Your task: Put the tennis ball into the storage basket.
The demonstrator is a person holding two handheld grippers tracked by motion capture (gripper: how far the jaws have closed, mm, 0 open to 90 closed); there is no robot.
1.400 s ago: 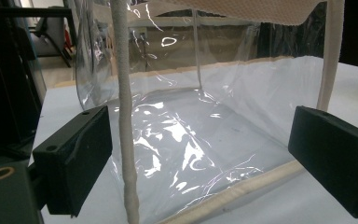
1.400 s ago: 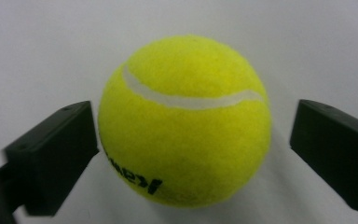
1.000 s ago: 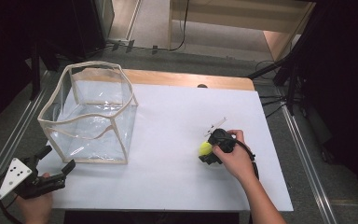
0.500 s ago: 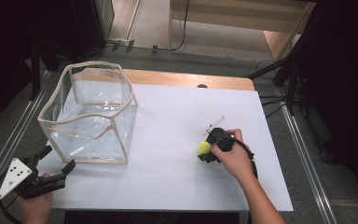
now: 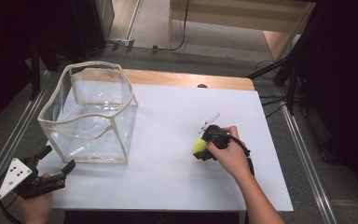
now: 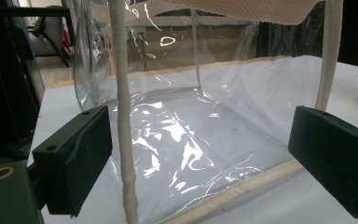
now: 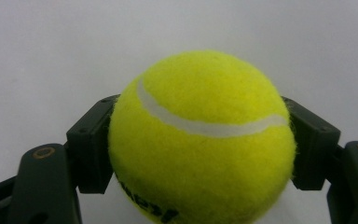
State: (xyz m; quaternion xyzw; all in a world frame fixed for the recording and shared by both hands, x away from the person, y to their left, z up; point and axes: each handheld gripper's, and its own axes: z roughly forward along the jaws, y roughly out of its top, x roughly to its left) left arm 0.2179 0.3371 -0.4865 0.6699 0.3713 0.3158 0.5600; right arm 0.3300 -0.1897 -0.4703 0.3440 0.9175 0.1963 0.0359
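We work at a white table [image 5: 168,186], the largest thing before us. On its left part stands a clear plastic bin [image 5: 89,122] with cream-coloured edging, upright and open at the top; in the left gripper view its near wall [image 6: 186,140] rises just ahead of our jaws. Our left gripper [image 5: 51,164] hovers at the table's near left corner, just in front of the bin, its jaws spread wide with nothing between them. Our right gripper [image 5: 200,148] sits low over the right half of the table, well apart from the bin, and its jaws pinch a yellow tennis ball [image 7: 200,140] from both sides. From above, the ball [image 5: 199,145] shows at the gripper's tip, just left of our right hand [image 5: 230,156], close to the white surface.
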